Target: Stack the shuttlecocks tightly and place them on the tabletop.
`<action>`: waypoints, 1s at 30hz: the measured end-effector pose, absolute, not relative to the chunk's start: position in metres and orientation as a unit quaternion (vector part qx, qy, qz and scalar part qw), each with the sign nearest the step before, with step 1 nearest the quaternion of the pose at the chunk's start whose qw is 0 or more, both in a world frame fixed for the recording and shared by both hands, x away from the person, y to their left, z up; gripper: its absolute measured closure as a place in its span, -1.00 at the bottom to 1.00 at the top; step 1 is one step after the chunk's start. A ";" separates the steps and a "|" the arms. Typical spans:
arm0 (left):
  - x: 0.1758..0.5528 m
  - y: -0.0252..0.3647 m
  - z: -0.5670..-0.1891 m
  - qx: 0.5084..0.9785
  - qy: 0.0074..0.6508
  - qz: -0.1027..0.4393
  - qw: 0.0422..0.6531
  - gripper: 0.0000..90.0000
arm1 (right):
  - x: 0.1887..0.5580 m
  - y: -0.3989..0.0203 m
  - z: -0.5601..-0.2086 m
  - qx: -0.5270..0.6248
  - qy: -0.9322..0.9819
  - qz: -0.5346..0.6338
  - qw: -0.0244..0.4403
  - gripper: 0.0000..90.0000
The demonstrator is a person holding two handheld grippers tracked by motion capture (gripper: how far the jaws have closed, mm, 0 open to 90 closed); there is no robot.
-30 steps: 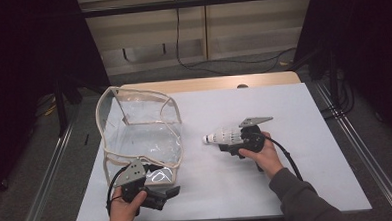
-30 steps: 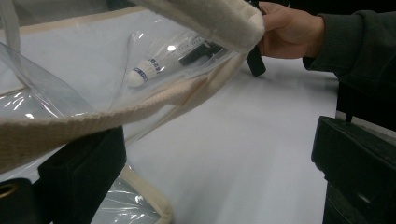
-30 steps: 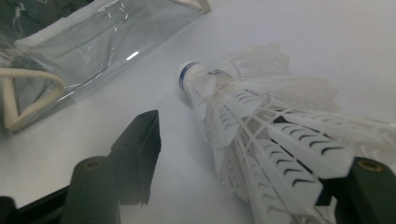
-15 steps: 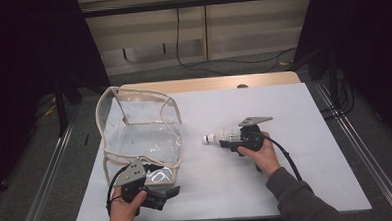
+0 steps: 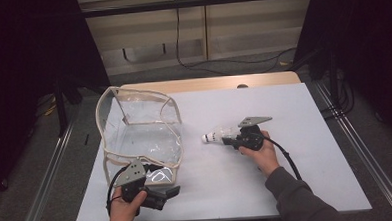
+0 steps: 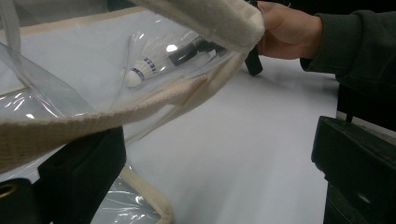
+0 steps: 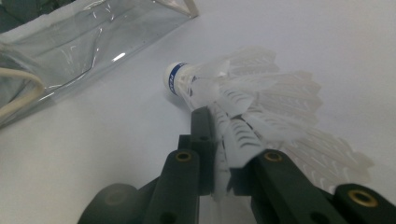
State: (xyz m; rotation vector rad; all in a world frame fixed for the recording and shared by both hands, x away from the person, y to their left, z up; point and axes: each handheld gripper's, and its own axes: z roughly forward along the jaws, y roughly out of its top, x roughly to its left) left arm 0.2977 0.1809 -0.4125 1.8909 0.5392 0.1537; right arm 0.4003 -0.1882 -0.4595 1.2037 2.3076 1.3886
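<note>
A white feather shuttlecock (image 5: 212,137) with a blue band on its cork lies on the white table, cork toward the bag. My right gripper (image 5: 228,139) is shut on its feather skirt. Its jaws have just been closing, and in the right gripper view the feathers (image 7: 243,93) sit pinched in the right gripper (image 7: 217,135). A clear plastic bag (image 5: 140,138) with beige trim stands at the left. At the bag's near edge my left gripper (image 5: 173,191) is open. Its jaws stand wide apart (image 6: 219,154), and the beige trim (image 6: 93,121) rests across one of them.
A white sheet (image 5: 294,106) covers the table, with a wooden strip along its far edge (image 5: 208,83). Metal rails run along both sides. A cable (image 5: 286,159) trails from the right gripper past the person's sleeve. The shuttlecock (image 6: 142,70) shows through the bag's clear wall.
Both hands and the bag have stayed where they were. The shuttlecock's skirt at the right gripper looks more tightly pinched than before.
</note>
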 end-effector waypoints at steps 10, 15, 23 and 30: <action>0.297 0.181 -0.413 0.799 0.228 0.065 0.552 -0.93 | 0.399 -0.193 -0.452 0.400 0.778 0.477 0.083 0.96; 0.296 0.181 -0.413 0.799 0.228 0.064 0.553 -0.93 | 0.397 -0.196 -0.448 0.399 0.776 0.483 0.076 0.96; 0.295 0.181 -0.412 0.798 0.228 0.066 0.554 -0.93 | 0.394 -0.201 -0.433 0.400 0.771 0.491 0.074 0.95; 0.296 0.180 -0.413 0.798 0.227 0.065 0.554 -0.93 | 0.389 -0.203 -0.418 0.391 0.775 0.490 0.074 0.95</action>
